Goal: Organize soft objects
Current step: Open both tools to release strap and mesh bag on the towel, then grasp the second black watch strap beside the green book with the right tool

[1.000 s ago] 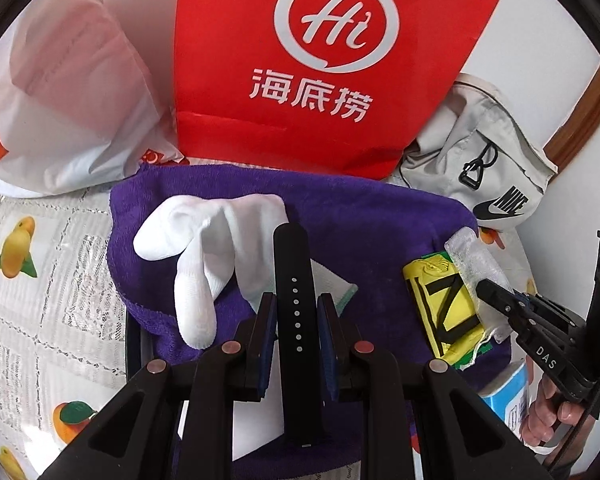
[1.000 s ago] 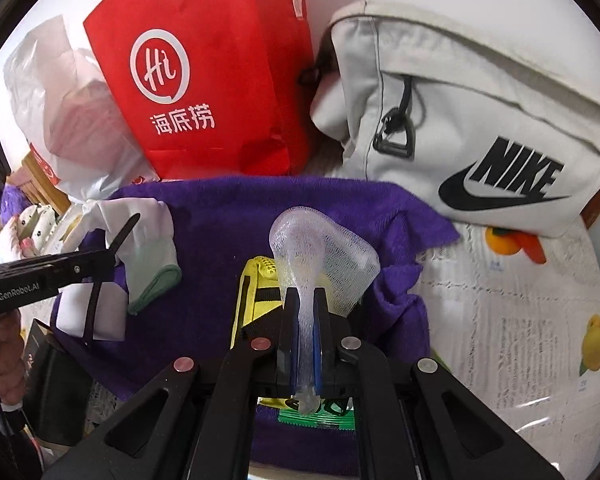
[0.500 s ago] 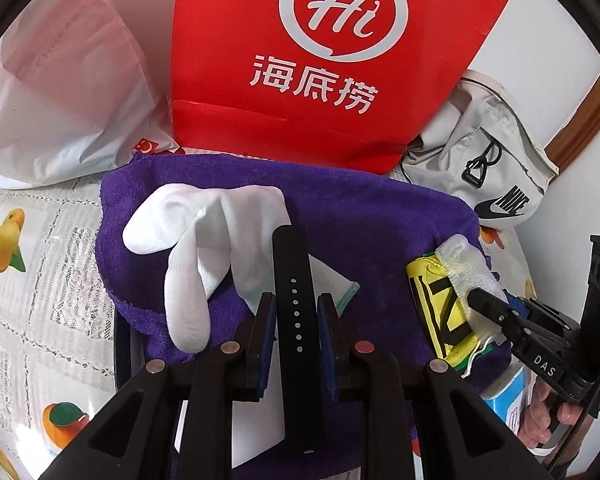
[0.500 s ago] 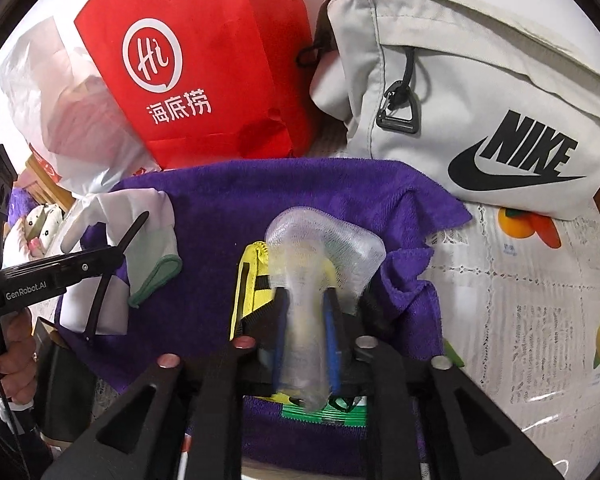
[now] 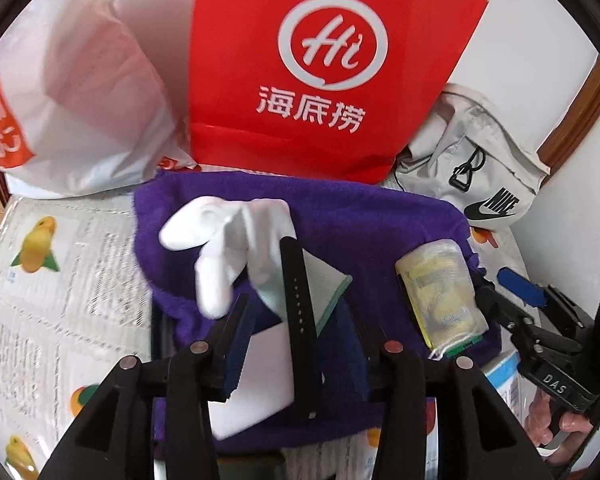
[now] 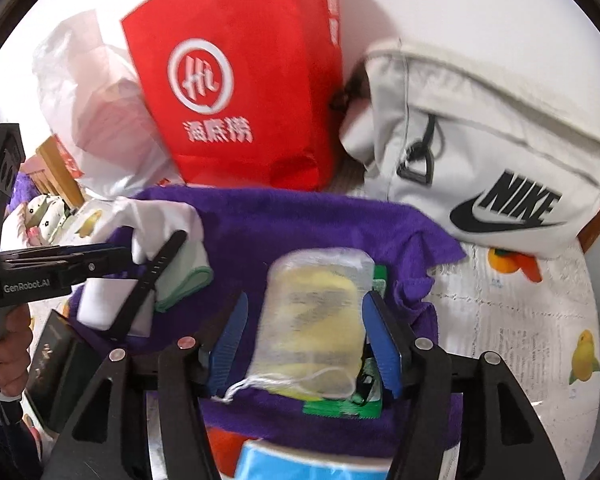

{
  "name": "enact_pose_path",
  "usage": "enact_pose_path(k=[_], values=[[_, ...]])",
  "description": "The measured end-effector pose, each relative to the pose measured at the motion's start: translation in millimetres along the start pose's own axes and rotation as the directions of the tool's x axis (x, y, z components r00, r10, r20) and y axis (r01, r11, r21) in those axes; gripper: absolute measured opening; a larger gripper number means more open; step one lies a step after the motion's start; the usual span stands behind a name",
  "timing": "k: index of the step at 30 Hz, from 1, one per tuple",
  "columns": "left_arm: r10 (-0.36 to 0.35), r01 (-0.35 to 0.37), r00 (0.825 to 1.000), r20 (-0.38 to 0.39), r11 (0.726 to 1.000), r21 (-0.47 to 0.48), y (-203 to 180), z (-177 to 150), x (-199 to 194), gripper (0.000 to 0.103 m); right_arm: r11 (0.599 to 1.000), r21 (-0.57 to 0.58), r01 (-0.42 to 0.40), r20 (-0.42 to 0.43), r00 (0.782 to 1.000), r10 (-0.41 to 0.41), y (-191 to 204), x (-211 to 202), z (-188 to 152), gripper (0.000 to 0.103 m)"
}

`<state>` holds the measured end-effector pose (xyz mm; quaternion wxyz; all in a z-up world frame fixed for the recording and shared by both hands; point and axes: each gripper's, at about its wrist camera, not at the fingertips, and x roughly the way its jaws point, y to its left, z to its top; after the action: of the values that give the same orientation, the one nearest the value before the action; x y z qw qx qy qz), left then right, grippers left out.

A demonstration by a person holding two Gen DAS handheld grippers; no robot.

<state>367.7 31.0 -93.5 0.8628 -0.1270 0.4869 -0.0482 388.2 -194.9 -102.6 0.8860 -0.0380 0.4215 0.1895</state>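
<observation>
- Since both sets of jaws have just been opening, both items read as released: left gripper [image 5: 296,322] stands parted with the black strap [image 5: 298,320] lying loose between the pads, no contact visible.
- Right gripper [image 6: 304,338] is also spread; the mesh pouch [image 6: 314,324], pinched upright a second ago, now lies flat between the blue pads, apart from both.
- Pouch rests on the yellow pack [image 6: 374,400] on the purple towel [image 6: 300,216]; strap lies across the white glove [image 5: 236,236] and a white card on the same towel.
- My read: two placements done, next step is retreat and pick another soft item.
- Edges: towel's right corner hangs ragged just beside the pouch; red bag [image 5: 320,60] and grey Nike bag [image 6: 480,168] wall off the far side.
- Open room: patterned tablecloth [image 6: 540,340] right of the towel, and up and back toward the cameras. Grippers sit near each other, so separate as they withdraw.
</observation>
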Motion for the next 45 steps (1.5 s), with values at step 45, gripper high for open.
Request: enact_pose_path(k=[45], values=[[0.026,-0.015,0.996,0.090,0.992,-0.125,108.7,-143.2,-115.7,0.041,0.987,-0.097,-0.131,-0.178,0.978,0.112,145.7,-20.2,-125.6,0.021]])
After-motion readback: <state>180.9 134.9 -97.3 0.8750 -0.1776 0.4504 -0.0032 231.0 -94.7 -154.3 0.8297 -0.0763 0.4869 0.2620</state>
